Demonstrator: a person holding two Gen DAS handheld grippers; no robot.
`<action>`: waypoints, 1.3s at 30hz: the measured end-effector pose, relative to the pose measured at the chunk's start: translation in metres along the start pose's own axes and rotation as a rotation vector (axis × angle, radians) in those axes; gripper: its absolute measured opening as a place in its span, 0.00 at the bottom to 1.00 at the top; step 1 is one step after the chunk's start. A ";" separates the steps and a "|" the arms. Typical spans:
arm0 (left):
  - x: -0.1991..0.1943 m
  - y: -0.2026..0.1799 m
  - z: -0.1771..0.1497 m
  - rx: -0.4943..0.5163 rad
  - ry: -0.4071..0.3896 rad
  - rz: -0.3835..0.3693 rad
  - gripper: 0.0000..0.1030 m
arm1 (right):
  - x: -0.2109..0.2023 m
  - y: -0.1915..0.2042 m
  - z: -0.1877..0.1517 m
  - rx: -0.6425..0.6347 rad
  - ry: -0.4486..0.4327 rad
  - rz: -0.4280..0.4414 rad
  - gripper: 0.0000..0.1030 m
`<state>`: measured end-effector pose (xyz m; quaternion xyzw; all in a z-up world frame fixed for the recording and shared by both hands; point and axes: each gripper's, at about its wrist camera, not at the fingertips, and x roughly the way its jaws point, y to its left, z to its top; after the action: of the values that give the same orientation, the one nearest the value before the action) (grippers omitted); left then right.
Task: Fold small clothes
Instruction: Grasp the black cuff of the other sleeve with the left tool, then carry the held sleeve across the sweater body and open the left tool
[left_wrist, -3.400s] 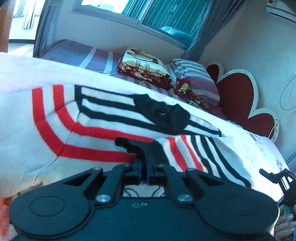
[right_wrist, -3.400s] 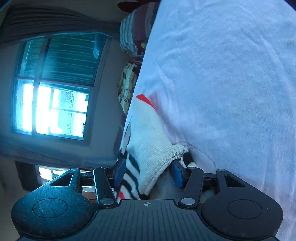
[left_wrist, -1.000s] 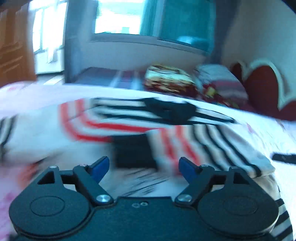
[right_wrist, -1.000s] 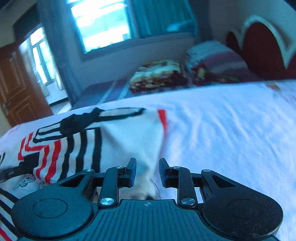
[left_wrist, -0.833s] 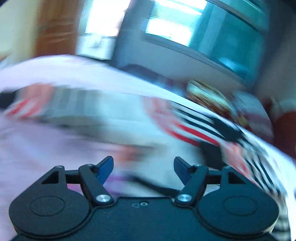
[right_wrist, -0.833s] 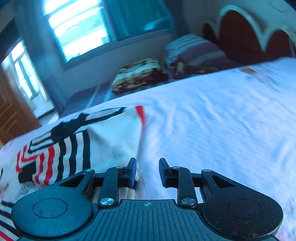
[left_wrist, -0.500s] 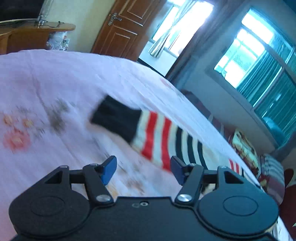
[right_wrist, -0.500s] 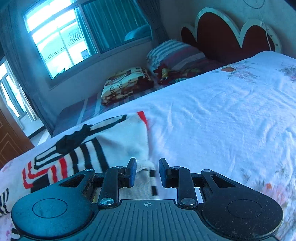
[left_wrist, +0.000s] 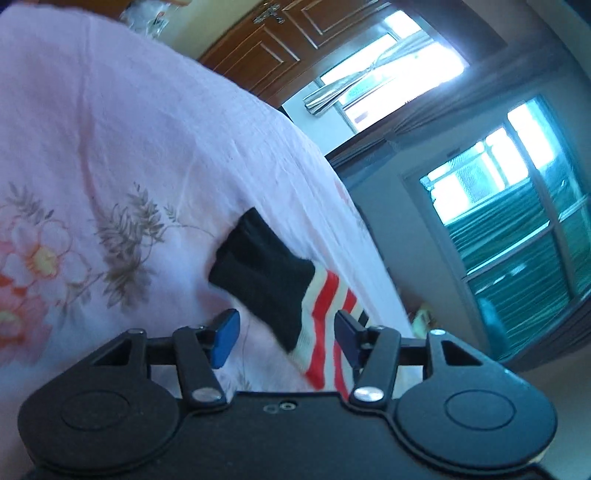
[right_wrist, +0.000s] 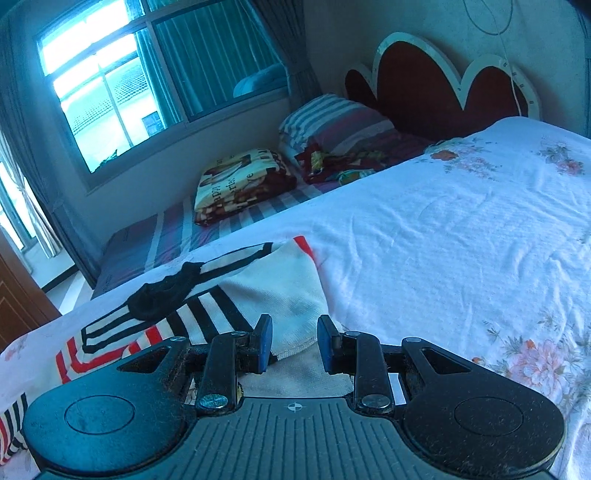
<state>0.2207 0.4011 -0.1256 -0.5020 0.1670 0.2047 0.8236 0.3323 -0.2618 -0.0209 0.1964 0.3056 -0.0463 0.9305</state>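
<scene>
Left wrist view: the left claw (left_wrist: 284, 341) is closing, its blue pads still clear of the fabric on both sides, with the sleeve (left_wrist: 295, 295) of the striped sweater lying between them. Nearest the claw the sleeve shows red and cream stripes; just beyond, its black cuff (left_wrist: 258, 266) rests flat on the pink floral bedsheet (left_wrist: 110, 147). Farther off stand a brown wooden door (left_wrist: 266, 48) and bright windows (left_wrist: 517, 206) with teal curtains. In the right wrist view, the right claw (right_wrist: 293, 345) sits narrowly parted and empty, its pads apart from the cream hem edge of the sweater (right_wrist: 221, 295) seen between and just beyond them. The sweater's body, folded over itself, spreads away to the left on the bedsheet (right_wrist: 443, 240), with black and red stripes and a black collar. Beyond the bed's far edge lies a lower striped mattress (right_wrist: 166, 236) carrying a folded patterned blanket (right_wrist: 240, 181) and a striped pillow (right_wrist: 332, 122), with a red scalloped headboard (right_wrist: 436, 85) against the wall.
</scene>
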 end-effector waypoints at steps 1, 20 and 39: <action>0.005 0.002 0.003 -0.019 -0.001 -0.012 0.49 | -0.001 0.001 0.000 0.003 0.000 -0.004 0.26; 0.016 -0.133 -0.024 0.300 0.037 -0.170 0.05 | 0.012 -0.025 -0.003 0.063 0.031 0.016 0.26; 0.083 -0.310 -0.260 0.773 0.316 -0.302 0.05 | 0.039 -0.110 0.015 0.128 0.045 0.066 0.26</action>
<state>0.4303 0.0551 -0.0448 -0.2008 0.2799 -0.0747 0.9358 0.3495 -0.3678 -0.0696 0.2665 0.3162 -0.0304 0.9100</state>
